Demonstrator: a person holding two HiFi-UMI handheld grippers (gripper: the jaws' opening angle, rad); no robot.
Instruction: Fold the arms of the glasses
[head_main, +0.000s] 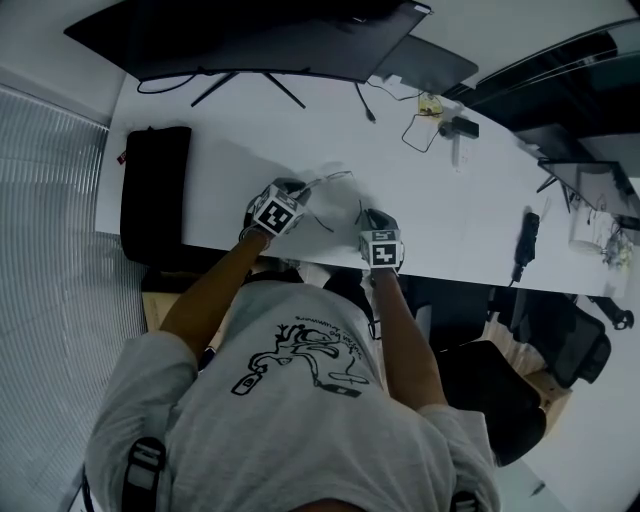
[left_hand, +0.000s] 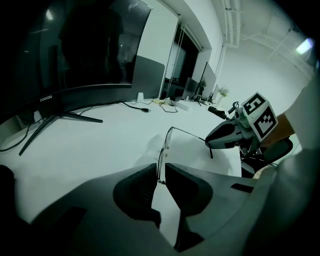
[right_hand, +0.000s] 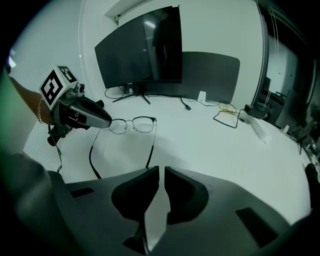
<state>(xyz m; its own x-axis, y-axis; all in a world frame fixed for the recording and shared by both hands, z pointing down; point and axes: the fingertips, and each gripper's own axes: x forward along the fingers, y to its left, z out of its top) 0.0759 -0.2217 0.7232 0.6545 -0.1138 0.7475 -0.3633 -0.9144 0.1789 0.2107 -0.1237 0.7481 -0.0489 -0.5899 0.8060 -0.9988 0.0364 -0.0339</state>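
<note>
Left tool (left_hand: 160, 169) pinches glasses (left_hand: 164, 144); monitor (left_hand: 75, 55) bezel reads "coocaa".

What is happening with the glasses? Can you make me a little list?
glasses: both arms open, not folded yet
left gripper: jaws shut on the frame's end
right gripper: jaws together, nothing seen between them, near one arm's tip
table: white
monitor: dark, at the back
</note>
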